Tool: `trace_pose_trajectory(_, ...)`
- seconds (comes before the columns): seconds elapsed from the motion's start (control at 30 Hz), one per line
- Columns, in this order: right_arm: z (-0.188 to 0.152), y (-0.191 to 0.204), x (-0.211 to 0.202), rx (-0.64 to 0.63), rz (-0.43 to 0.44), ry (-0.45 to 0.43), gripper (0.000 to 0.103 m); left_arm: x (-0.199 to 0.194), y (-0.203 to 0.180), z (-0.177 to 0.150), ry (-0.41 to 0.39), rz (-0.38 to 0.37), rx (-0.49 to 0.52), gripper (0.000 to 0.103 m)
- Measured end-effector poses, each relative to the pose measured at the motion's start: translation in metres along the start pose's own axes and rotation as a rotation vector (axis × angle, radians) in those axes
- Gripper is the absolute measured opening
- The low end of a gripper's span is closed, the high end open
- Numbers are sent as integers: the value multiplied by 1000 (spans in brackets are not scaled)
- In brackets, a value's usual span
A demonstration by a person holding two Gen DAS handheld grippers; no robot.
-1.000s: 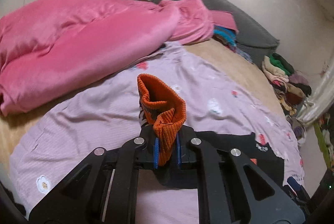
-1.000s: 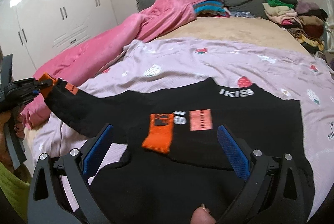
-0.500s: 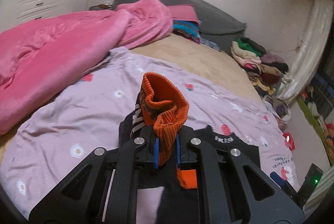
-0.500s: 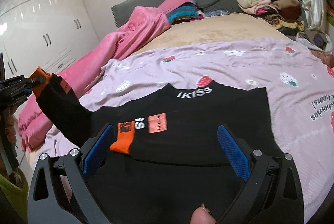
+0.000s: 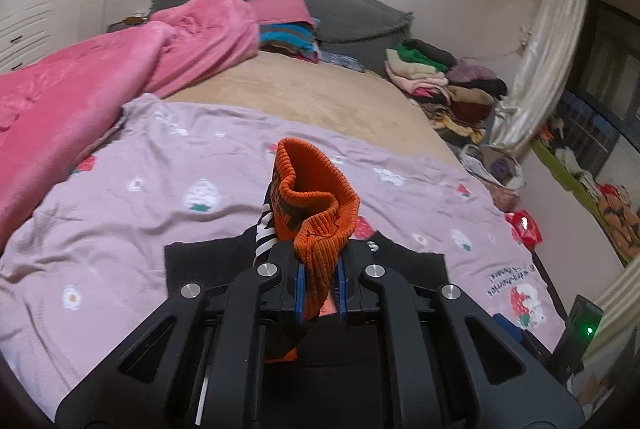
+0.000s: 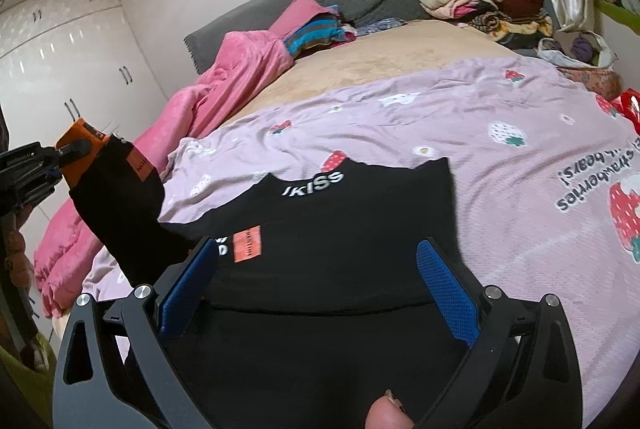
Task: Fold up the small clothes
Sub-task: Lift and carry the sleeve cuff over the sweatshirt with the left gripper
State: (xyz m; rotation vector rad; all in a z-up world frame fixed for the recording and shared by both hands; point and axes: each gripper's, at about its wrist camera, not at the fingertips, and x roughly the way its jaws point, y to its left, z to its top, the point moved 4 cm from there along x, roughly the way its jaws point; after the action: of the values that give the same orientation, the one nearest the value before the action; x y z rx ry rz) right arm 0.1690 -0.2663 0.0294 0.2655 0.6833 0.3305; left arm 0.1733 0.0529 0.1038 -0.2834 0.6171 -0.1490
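Note:
A small black sweater (image 6: 344, 213) with white lettering and an orange patch lies on the lilac strawberry sheet (image 6: 460, 133). My left gripper (image 5: 319, 285) is shut on the sweater's orange ribbed cuff (image 5: 316, 205) and holds the black sleeve (image 6: 116, 205) lifted off the bed; it shows at the left in the right wrist view (image 6: 60, 157). My right gripper (image 6: 316, 289) is open and empty, low over the sweater's body, with the blue pads (image 6: 448, 293) spread wide.
A pink blanket (image 5: 100, 85) is bunched along the left of the bed. A grey headboard cushion (image 5: 348, 17) and folded clothes (image 5: 288, 37) lie at the far end. A clothes pile (image 5: 444, 81) sits at the far right. White wardrobes (image 6: 60, 69) stand to the left.
My left gripper has carried the orange cuff and sleeve rightward over the sweater's body. My right gripper has swung right over the sweater and stayed open.

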Motion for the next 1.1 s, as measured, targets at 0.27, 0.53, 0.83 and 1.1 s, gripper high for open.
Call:
trace_pose_trajectory(0.27,1,-35,-10,51,-42,-15,98,32,-38,-21,68,-70,50,4)
trace_pose_trajectory(0.53,0,-67,-21,75,-97,-28,99,78,-65,-59,184,-113,107,5)
trace_pose_trajectory(0.83,-2,-93,-24,118,-156,-29,99,113,-83,-98,294,-143,161,5)
trace_pose_trajectory(1.1,0,-99,-21,133,-173,-23,98,133,-93,-119,371,-213,173,22)
